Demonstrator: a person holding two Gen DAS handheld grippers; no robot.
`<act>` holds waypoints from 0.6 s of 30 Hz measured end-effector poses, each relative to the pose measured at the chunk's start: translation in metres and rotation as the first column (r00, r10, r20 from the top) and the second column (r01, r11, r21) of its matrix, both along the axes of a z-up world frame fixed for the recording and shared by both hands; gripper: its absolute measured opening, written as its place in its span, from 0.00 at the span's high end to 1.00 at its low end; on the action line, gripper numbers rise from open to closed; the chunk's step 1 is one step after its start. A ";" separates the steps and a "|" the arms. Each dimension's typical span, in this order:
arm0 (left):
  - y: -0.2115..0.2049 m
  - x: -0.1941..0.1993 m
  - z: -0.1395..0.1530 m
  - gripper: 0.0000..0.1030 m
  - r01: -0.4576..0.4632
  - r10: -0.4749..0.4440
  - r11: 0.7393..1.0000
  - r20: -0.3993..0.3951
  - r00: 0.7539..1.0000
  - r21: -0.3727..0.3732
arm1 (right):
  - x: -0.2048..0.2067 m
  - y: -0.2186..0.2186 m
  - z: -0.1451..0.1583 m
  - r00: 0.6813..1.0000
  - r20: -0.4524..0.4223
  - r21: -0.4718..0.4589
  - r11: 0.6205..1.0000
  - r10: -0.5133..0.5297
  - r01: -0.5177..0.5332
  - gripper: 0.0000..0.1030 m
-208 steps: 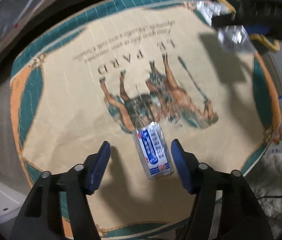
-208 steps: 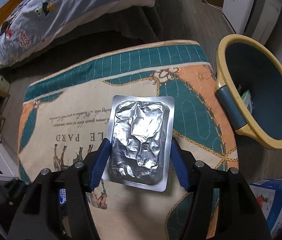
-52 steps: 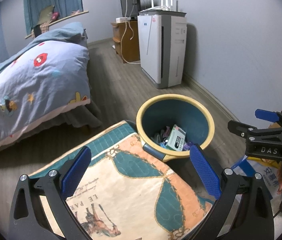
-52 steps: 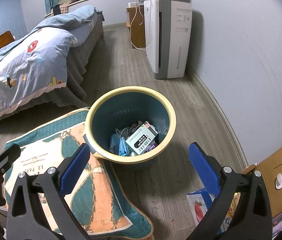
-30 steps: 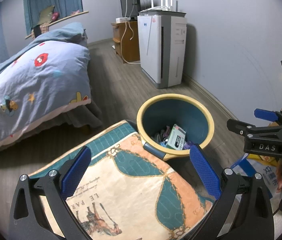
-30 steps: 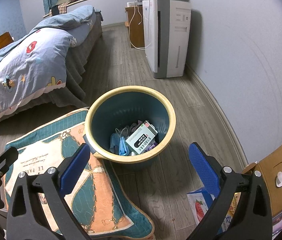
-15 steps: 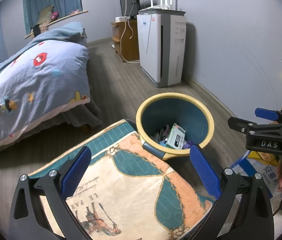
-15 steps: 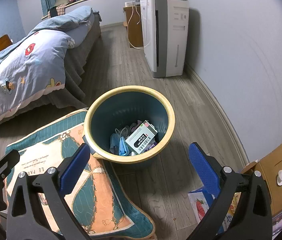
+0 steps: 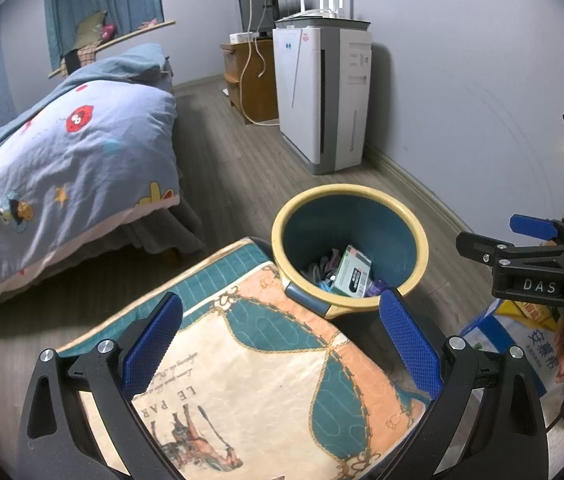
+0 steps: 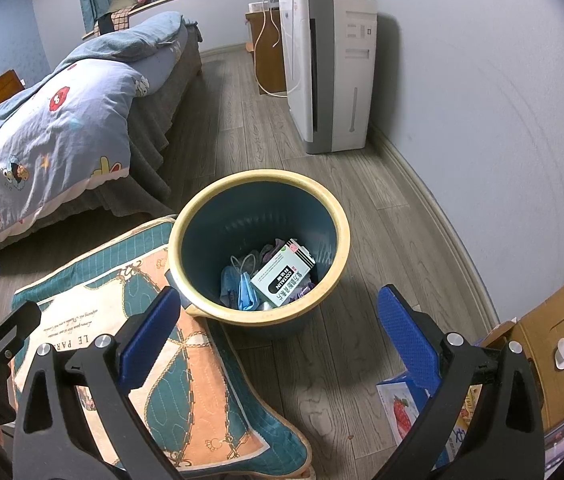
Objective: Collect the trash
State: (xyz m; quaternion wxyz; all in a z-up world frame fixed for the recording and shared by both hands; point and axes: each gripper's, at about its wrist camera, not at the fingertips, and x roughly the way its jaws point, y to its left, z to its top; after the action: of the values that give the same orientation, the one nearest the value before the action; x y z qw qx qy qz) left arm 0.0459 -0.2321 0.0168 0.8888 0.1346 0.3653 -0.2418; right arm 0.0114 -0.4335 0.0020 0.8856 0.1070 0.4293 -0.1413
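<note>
A round teal bin with a yellow rim [image 9: 365,192] [image 10: 186,224] stands on the wood floor beside the printed cushion [image 9: 250,384] [image 10: 94,332]. Inside it lie a white and green medicine box [image 9: 351,276] [image 10: 283,272], a blue face mask [image 10: 244,290] and other scraps. My left gripper [image 9: 280,342] is open and empty, held above the cushion's corner, short of the bin. My right gripper [image 10: 278,334] is open and empty, held above the floor in front of the bin. The right gripper also shows from the side at the right edge of the left wrist view [image 9: 529,240].
A bed with a blue cartoon quilt [image 9: 62,168] [image 10: 42,132] stands at the left. A white air purifier [image 9: 321,96] [image 10: 331,68] stands by the wall behind the bin. Cardboard and printed boxes [image 10: 541,340] [image 9: 521,344] lie on the floor at the right.
Earlier my left gripper was around a small packet on the cushion and my right held a foil blister pack. Both are now open and empty. Over the last second hardly anything moved.
</note>
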 end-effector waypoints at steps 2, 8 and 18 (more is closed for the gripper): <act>-0.001 0.001 0.000 0.05 -0.001 0.001 1.000 0.000 1.000 0.001 | 0.000 0.000 0.000 1.000 0.000 0.000 1.000 0.001 -0.001 0.06; 0.000 0.001 0.001 0.05 -0.002 0.002 1.000 -0.002 1.000 -0.004 | 0.001 -0.001 0.000 1.000 0.000 0.001 1.000 0.001 -0.001 0.06; 0.004 0.001 -0.002 0.05 0.010 -0.010 1.000 -0.007 1.000 -0.018 | -0.003 -0.001 -0.001 1.000 -0.003 0.010 1.000 -0.011 0.011 0.06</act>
State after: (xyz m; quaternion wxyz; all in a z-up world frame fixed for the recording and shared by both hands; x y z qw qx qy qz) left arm 0.0465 -0.2286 0.0150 0.8876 0.1276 0.3653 -0.2499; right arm 0.0085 -0.4346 0.0007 0.8836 0.1137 0.4308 -0.1442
